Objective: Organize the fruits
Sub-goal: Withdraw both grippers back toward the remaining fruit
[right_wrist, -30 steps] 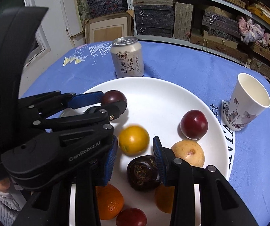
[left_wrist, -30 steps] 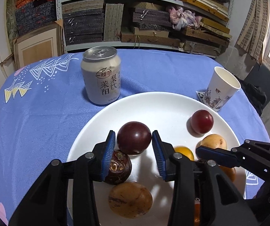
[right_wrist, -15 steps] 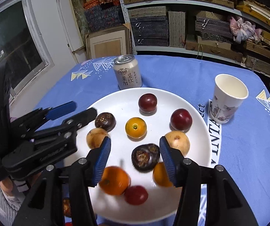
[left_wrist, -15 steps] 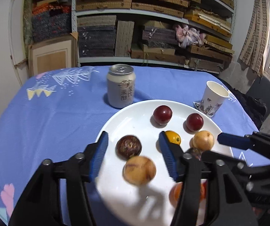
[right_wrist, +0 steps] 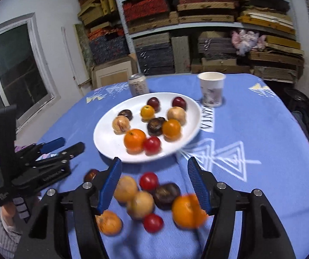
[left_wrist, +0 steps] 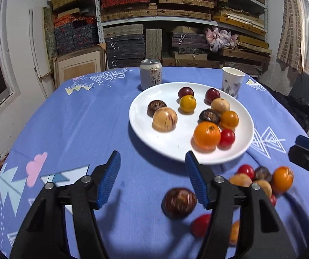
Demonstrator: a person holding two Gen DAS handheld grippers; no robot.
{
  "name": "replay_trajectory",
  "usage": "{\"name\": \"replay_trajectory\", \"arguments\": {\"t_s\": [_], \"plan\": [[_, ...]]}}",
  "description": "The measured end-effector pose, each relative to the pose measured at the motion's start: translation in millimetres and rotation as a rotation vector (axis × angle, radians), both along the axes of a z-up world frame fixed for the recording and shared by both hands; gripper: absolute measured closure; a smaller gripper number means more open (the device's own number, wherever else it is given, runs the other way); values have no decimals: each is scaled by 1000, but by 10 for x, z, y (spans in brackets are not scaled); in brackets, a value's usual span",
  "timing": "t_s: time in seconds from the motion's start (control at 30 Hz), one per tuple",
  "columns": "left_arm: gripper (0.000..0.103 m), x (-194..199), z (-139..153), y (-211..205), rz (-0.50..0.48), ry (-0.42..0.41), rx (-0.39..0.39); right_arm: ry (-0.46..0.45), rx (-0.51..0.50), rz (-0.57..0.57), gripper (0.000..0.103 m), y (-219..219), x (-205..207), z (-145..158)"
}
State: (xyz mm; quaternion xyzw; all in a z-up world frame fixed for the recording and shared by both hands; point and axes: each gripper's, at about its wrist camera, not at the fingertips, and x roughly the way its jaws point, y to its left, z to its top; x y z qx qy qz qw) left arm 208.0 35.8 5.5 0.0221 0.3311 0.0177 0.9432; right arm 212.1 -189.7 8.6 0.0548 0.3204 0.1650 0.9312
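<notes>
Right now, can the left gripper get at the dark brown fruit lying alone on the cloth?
Probably yes. The left gripper is empty with its jaws opening, and the dark brown fruit lies just below its right finger on the bare cloth, apart from the other loose fruit. Nothing blocks it; a slight shift right should do.

drink can (left_wrist: 151, 74), paper cup (left_wrist: 232, 82), blue patterned tablecloth (left_wrist: 85, 116), stacked shelves (left_wrist: 176, 15)

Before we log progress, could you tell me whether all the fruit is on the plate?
No, several fruits lie on the tablecloth beside the plate.

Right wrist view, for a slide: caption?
Opening right gripper empty above loose fruit; plate holds nine.
</notes>
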Motion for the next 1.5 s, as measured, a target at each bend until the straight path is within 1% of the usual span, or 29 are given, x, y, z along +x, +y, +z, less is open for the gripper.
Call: {"name": "replay_trajectory", "arguments": {"t_s": [0.07, 0.17, 0.27, 0.4, 0.6, 0.7, 0.8, 1.1, 1.23, 1.27, 1.33, 1.5], "plan": [[37, -118, -39, -12, -2, 3, 2, 14, 11, -14, 36, -97, -109, -98], [37, -233, -94, -33, -4, 4, 22, 61, 31, -24, 36, -204, -159, -222], [37, -316, -153, -62, -10, 10, 42, 73, 25, -19, 36, -206, -172, -259], [37, -285, -215, -119, -20, 28, 66, 70, 6, -12, 35, -166, -198, -276], [37, -246, -261, -124, -29, 48, 64, 94, -5, -19, 34, -156, -189, -332], [37, -210, -311, -138, -44, 74, 59, 115, -17, -24, 34, -142, -160, -377], [37, -176, -366, -154, -64, 105, 49, 117, -22, -22, 34, -133, -168, -392], [36, -110, -419, -67, -63, 122, 8, 133, -25, -17, 33, -123, -160, -419], [36, -16, -444, 3, -60, 144, -39, 135, -29, -16, 33, -111, -161, -424], [33, 13, -452, 15, -57, 149, -51, 138, -32, -15, 33, -105, -159, -432], [30, 52, -457, 17, -52, 155, -52, 144, -46, -18, 33, -91, -152, -454], [29, 111, -472, -25, -59, 162, -39, 151, -82, -22, 33, -61, -145, -492]]}}
